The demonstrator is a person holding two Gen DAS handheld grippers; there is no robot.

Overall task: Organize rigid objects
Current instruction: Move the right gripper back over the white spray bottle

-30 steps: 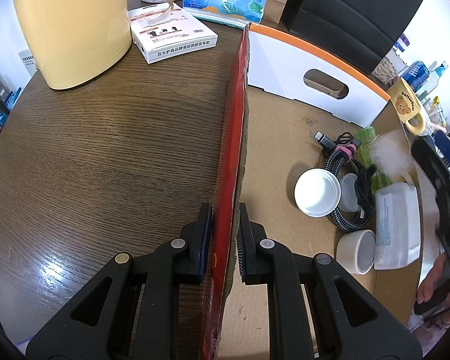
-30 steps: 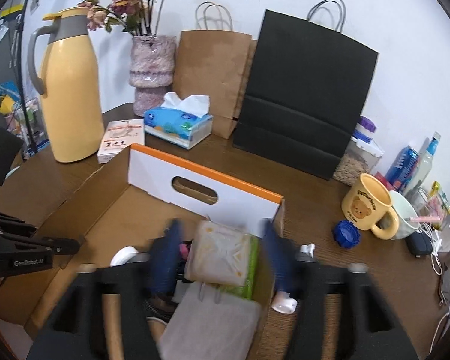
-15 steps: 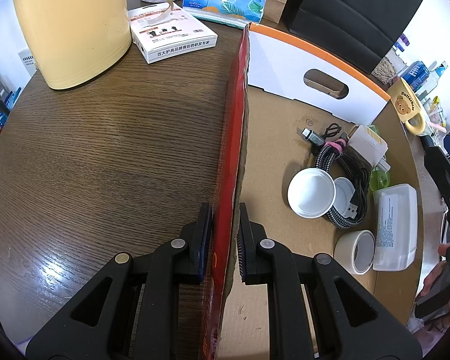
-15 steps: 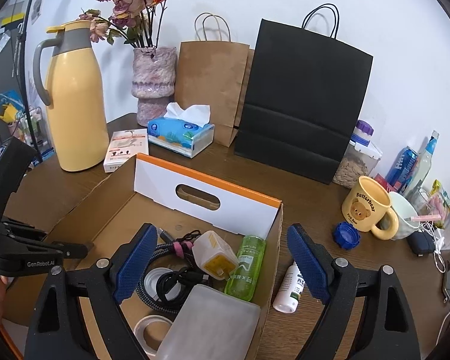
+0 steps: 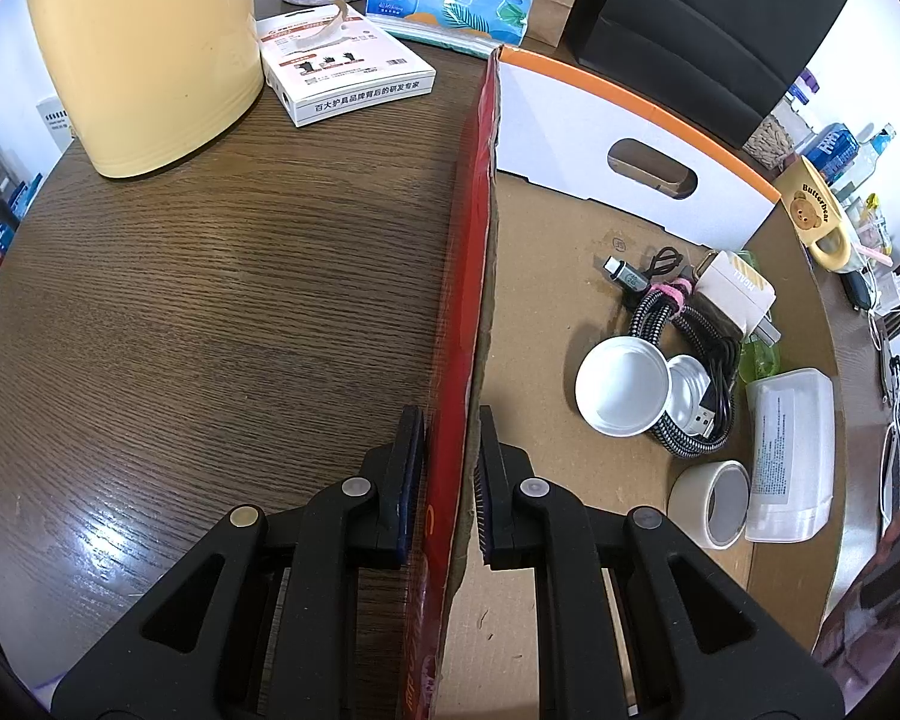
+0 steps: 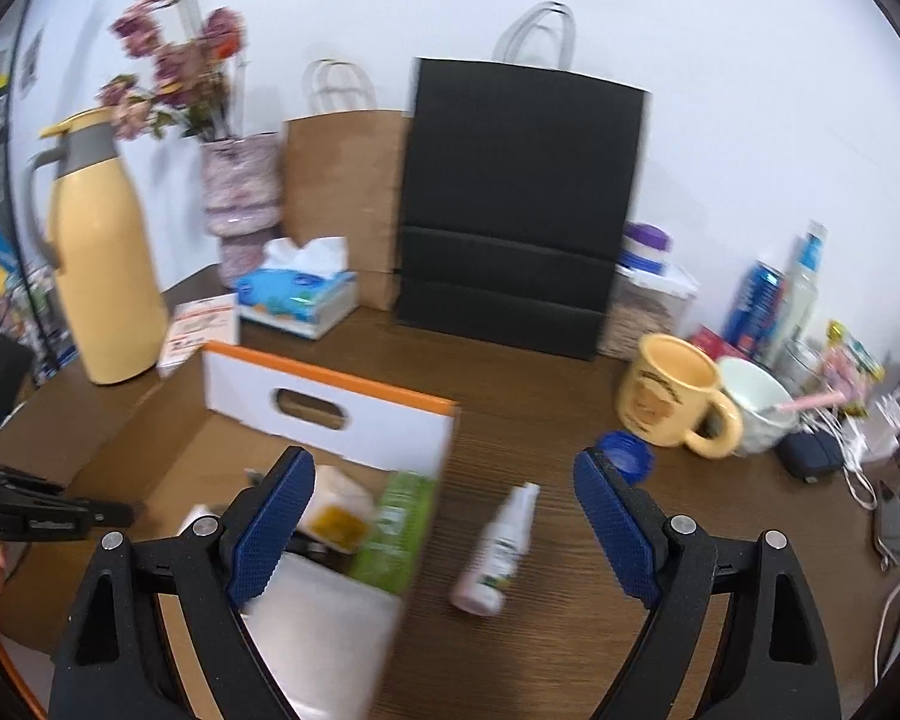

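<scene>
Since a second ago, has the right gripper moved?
Yes. The right gripper has swung right: the box's white handle wall, earlier ahead, now sits left, and the spray bottle lies between its open jaws.

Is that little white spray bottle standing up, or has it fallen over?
Fallen over. The spray bottle lies on its side on the wooden table, outside the cardboard box, nozzle pointing away from the camera.

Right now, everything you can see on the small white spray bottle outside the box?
The small spray bottle lies on its side on the dark wooden table, just beyond the cardboard box's right wall, apart from it. White plastic by the look, slim, with a narrow nozzle cap pointing away from the camera and a label with green print near its base; the text is too blurred to read. It sits ahead of the open right gripper, between the lines of its fingers, untouched.
</scene>
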